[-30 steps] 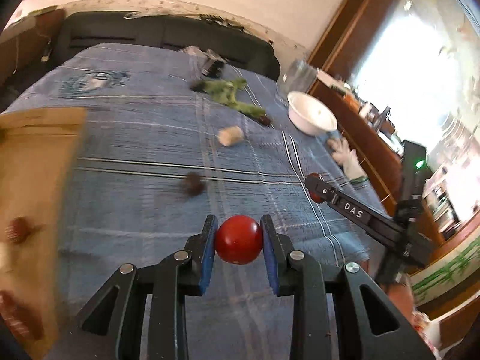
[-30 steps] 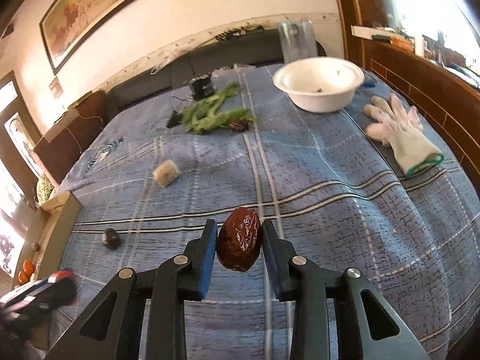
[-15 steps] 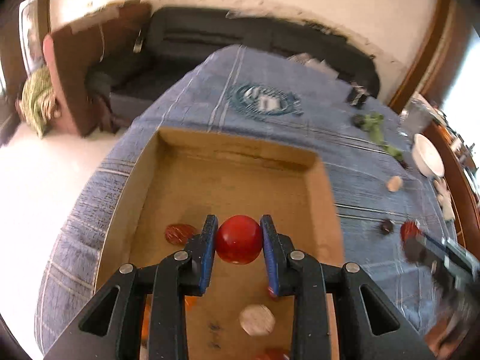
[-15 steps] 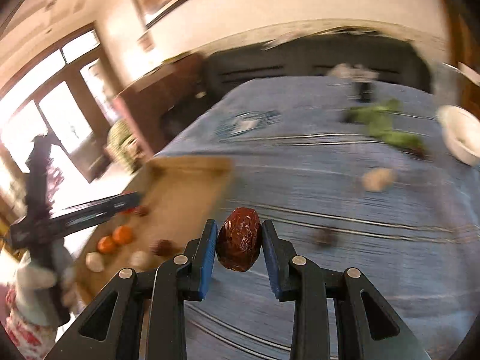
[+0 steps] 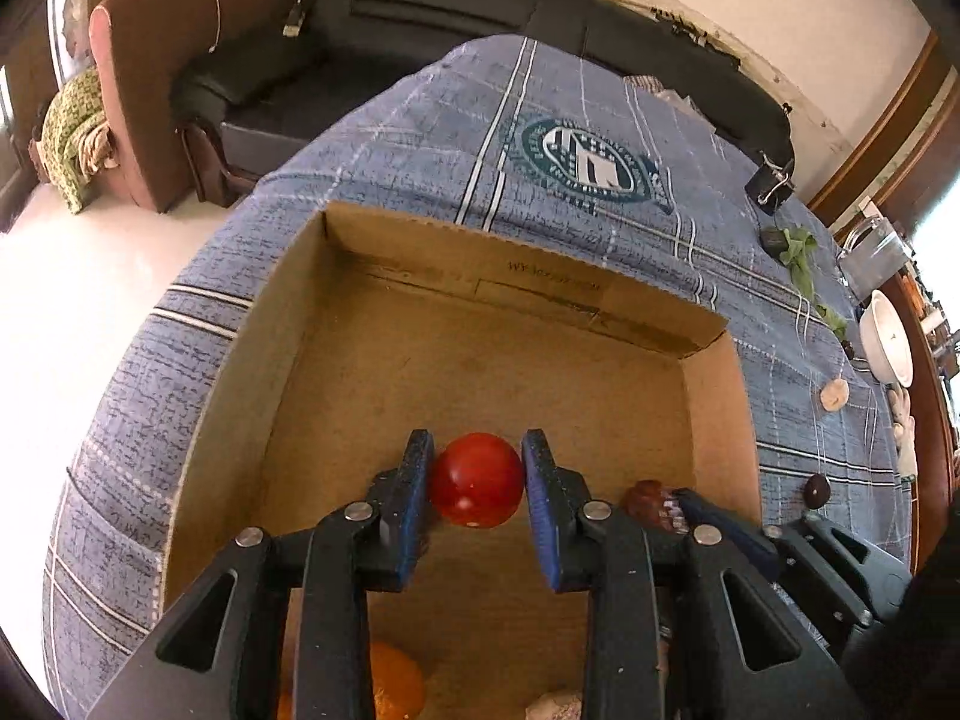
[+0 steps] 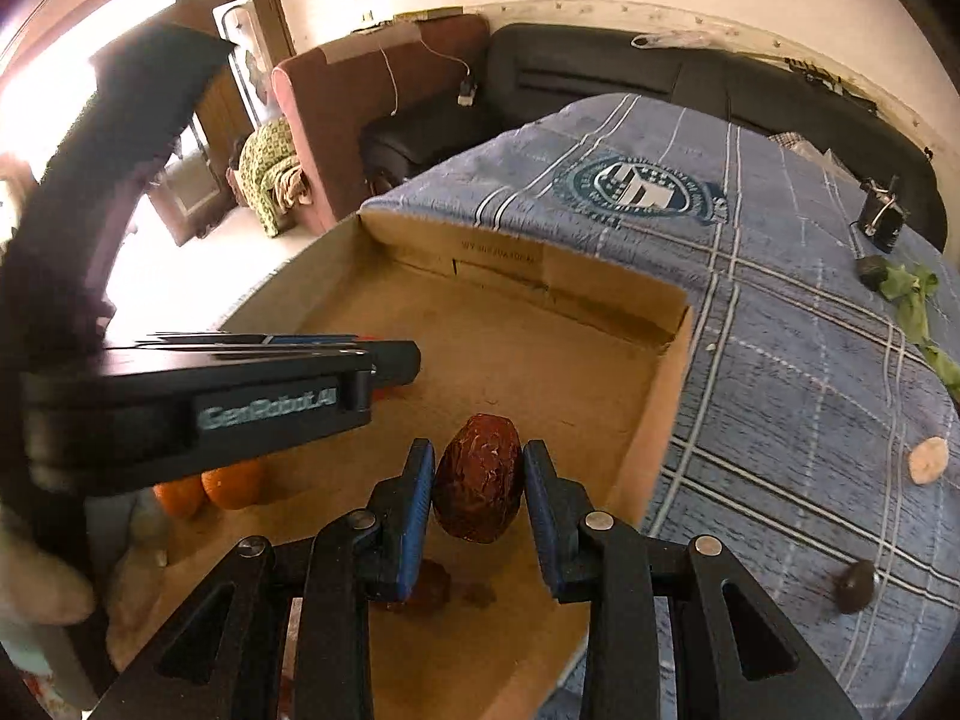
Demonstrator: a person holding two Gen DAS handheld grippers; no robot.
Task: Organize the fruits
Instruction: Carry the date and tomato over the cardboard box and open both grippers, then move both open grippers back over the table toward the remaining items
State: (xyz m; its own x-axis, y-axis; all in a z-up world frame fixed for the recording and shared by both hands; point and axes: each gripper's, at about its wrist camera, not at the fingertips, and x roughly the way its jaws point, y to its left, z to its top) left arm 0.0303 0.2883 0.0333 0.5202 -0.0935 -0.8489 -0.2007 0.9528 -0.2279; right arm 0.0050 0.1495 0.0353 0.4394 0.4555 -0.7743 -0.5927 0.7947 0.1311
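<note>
Cardboard box (image 5: 384, 276) now under both tongs; left (image 5: 477, 489) grips tomato (image 5: 476, 479), right (image 6: 477, 480) grips date (image 6: 478, 477).

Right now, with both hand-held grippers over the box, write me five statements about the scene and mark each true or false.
1. The left hand-held gripper is shut on a red tomato. True.
2. The right hand-held gripper is open. False: it is shut on a wrinkled brown date.
3. Both fruits are held above the cardboard box. True.
4. The cardboard box holds nothing. False: two oranges and other small fruit lie in it.
5. The white bowl stands inside the box. False: it sits on the blue cloth, far from the box.
</note>
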